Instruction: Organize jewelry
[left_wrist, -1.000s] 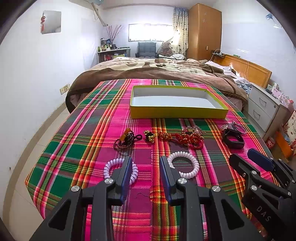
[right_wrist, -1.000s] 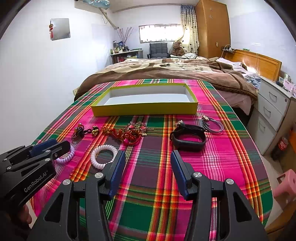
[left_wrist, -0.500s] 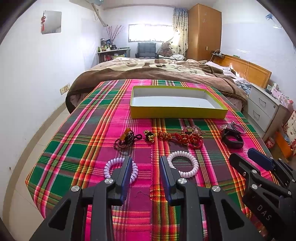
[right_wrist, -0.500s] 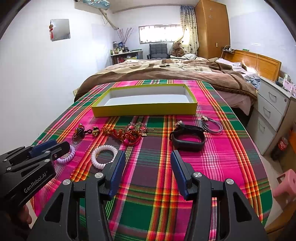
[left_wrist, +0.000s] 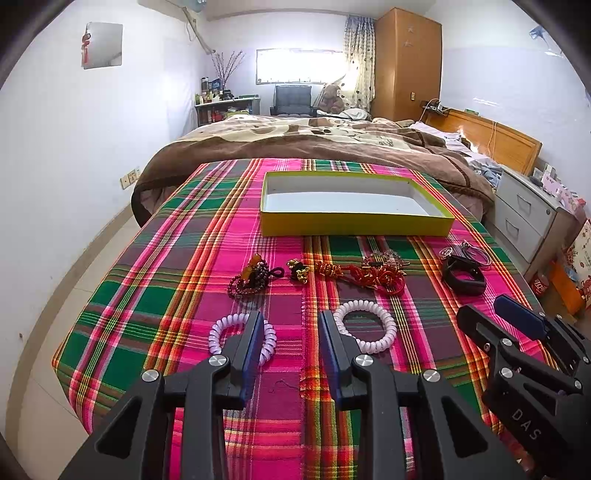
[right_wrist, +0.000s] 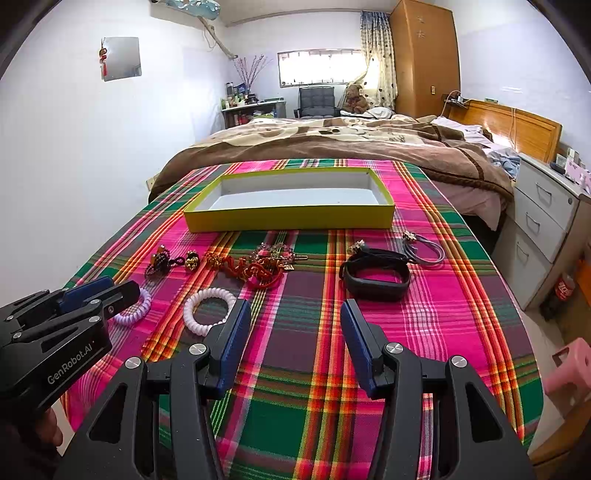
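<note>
Jewellery laid out in a loose row on the pink, green and orange plaid cloth (left_wrist: 177, 295), none of it boxed yet; the shallow yellow cardboard box with a white floor (left_wrist: 354, 223) sits empty just beyond the row. Nearest the left gripper (left_wrist: 291, 325) lies a lilac coiled spiral bracelet (left_wrist: 221, 328), partly behind its left finger, and a white coiled spiral bracelet (left_wrist: 365, 325) just to its right; further back a dark beaded bracelet with an amber charm (left_wrist: 249, 278), a red-and-gold knotted ornament (left_wrist: 369, 273), a black band-shaped wristband (right_wrist: 375, 277) and a thin silver bangle (right_wrist: 424, 249).

Left gripper's jaws stand partly apart with nothing between them; the right gripper (right_wrist: 295, 332) gapes wider, also holding nothing, poised short of the wristband.

For the pick, I'd say come down over one coil's rim, one finger inside the ring, one outside, and pinch gently; these springy coils will likely squirm, and the cloth could snag and ruck up if the tips dig in.

Against the earlier frames, nothing differs; both grippers keep the same pose and gap, every piece where it lay.
</note>
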